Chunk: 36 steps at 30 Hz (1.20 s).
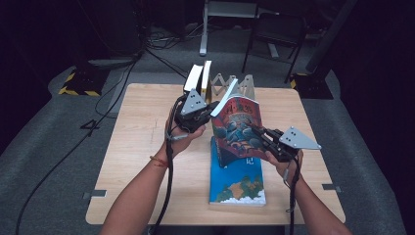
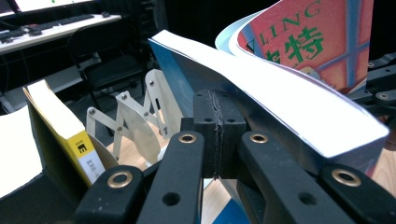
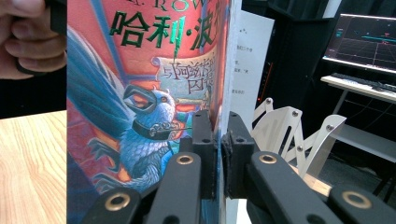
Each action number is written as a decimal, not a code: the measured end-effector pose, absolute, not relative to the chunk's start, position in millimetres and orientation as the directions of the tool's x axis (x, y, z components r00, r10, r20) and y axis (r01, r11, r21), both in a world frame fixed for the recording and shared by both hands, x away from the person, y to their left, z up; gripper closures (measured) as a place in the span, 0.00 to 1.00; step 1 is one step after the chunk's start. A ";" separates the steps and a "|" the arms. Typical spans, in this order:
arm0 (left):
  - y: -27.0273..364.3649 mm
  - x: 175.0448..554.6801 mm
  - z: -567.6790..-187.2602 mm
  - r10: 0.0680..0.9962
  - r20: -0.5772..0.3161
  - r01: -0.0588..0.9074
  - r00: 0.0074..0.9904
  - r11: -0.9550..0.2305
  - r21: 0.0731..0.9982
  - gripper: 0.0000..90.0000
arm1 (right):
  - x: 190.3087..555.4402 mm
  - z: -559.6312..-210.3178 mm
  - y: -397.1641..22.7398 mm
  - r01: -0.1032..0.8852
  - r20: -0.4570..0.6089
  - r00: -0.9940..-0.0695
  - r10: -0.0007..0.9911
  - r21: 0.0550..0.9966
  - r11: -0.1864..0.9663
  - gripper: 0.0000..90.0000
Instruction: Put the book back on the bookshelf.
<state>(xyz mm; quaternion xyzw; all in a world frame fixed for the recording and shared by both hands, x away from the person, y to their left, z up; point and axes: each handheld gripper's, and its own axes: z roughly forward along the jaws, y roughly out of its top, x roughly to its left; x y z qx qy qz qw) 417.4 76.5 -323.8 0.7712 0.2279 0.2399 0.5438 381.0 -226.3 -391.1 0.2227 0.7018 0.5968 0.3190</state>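
Book (image 1: 239, 128) held upright mid-counter (image 1: 147, 161), long axis near-to-far, lower end hidden. Right claw (image 1: 255, 129) clamps our cover; left claw (image 1: 209, 108) closed, empty, just left of pages.

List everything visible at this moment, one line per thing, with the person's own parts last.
red-covered book: one, red and blue cover, held up above the table centre, its front cover clamped by the right hand-held gripper
blue book: one, blue, flat on the table, near edge
upright books: two, white pages, one with a yellow spine, far edge
folding rack: one, pale metal, far edge
table: one, light wood
chair: one, dark, behind the table
left hand-held gripper: black, shut, at the red-covered book's left edge
right hand-held gripper: black, shut on the cover
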 end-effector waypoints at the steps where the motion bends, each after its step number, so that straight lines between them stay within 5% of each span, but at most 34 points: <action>1: 76.5 417.4 -323.8 0.612 0.122 0.091 0.781 -0.305 0.948 0.99 | 381.0 -391.1 -226.3 -0.068 -0.182 -0.697 0.693 0.980 0.188 0.95; 7: 65.9 403.4 -330.5 0.572 0.140 0.048 0.808 -0.302 0.952 0.97 | 363.7 -401.1 -241.3 -0.072 -0.176 -0.709 0.683 0.981 0.178 0.95; 11: 64.8 393.2 -339.1 0.560 0.168 0.033 0.812 -0.330 0.943 0.88 | 352.9 -407.5 -258.4 -0.062 -0.181 -0.727 0.662 0.978 0.200 0.95; 26: 86.4 382.0 -415.4 0.503 0.102 0.164 0.858 -0.457 0.875 0.67 | 338.2 -411.8 -264.2 -0.095 -0.250 -0.759 0.601 0.956 0.278 0.95; 36: 72.2 370.8 -443.6 0.448 0.047 0.218 0.893 -0.521 0.825 0.40 | 334.6 -414.4 -267.9 -0.088 -0.248 -0.762 0.598 0.955 0.283 0.95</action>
